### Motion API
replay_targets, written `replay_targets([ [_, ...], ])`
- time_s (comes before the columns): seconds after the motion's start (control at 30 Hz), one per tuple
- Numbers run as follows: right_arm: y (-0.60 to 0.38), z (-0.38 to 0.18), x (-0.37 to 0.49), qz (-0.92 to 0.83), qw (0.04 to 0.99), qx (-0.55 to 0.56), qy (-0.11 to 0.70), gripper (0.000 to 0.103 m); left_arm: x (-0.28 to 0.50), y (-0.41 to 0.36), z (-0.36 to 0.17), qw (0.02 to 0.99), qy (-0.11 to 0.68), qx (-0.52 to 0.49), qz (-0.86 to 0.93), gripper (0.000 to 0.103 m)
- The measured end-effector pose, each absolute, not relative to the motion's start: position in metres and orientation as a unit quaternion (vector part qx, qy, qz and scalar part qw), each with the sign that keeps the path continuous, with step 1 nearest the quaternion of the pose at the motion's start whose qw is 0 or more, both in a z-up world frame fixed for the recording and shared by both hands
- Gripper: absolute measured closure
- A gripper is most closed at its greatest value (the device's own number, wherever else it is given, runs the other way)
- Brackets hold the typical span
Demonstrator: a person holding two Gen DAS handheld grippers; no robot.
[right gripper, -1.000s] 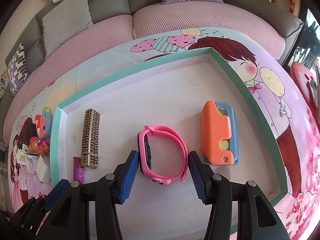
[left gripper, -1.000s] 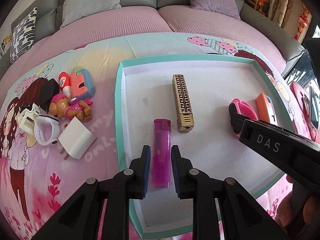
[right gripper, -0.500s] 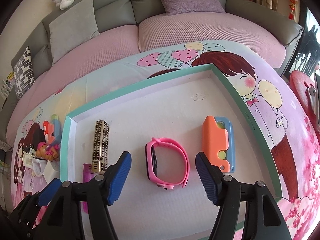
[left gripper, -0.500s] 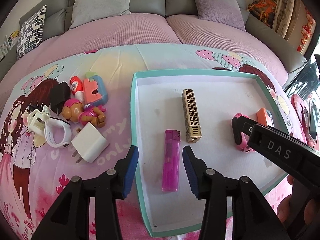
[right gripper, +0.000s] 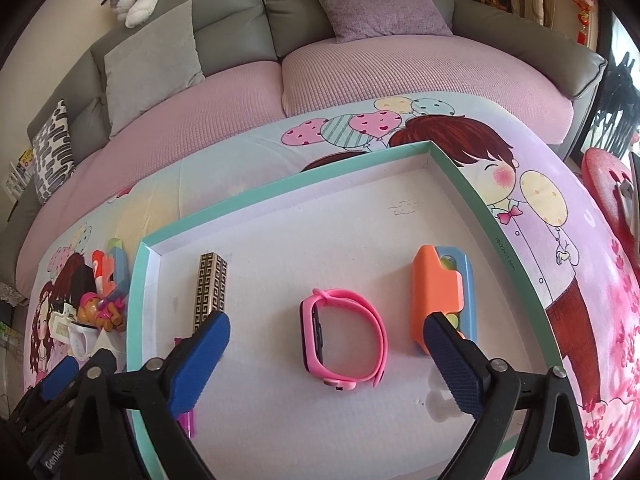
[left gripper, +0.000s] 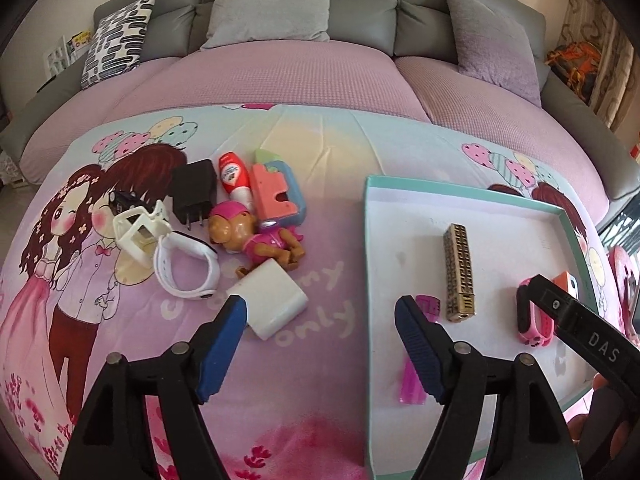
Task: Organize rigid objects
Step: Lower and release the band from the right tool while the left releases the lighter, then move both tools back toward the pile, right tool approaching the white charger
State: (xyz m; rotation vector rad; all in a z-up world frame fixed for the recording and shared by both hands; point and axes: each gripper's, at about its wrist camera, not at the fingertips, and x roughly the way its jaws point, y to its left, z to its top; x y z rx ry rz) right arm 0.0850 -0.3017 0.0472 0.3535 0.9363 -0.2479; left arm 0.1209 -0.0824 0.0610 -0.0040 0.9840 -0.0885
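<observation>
Both grippers stand spread and hold nothing; their jaws have just been opening. Left gripper (left gripper: 320,312) hangs over the cartoon blanket (left gripper: 328,160), just left of the teal tray (left gripper: 366,264), with only cloth between its pads. Right gripper (right gripper: 326,342) hangs over the tray floor, and the pink watch (right gripper: 344,344) lies free between its jaws, touched by neither.

Nearest outside the tray is the white charger (left gripper: 274,304), just left of the tray wall. It looks light, stiff and smooth, so I judge it slippery; pinching its two flat faces should be the safest. Beyond it lie the white watch (left gripper: 186,266) and the toy dog (left gripper: 256,240), whose body gives better hold than its thin legs. Inside the tray rest the purple lighter (left gripper: 418,368) and the gold patterned case (left gripper: 459,274).
</observation>
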Motion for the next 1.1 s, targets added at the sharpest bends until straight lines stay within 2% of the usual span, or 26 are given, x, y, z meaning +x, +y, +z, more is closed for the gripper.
replay_targets([
  [0.03, -0.300, 0.048, 0.086, -0.114, 0.873, 0.170, 0.442, 0.000, 0.123, -0.076, 0.062, 0.881, 0.471, -0.010, -0.033, 0.024],
  [0.1, -0.296, 0.050, 0.087, -0.106, 0.879, 0.172, 0.432, 0.000, 0.127, -0.061, 0.064, 0.883, 0.469, -0.027, -0.013, 0.015],
  [0.77, -0.205, 0.051, 0.119, 0.000, 0.903, 0.135, 0.408, 0.000, 0.147, 0.030, 0.073, 0.876, 0.448, -0.131, 0.117, 0.014],
  [1.1, -0.163, 0.051, 0.125, 0.032, 0.906, 0.101, 0.409, 0.000, 0.142, 0.069, 0.053, 0.862, 0.460, -0.167, 0.135, 0.014],
])
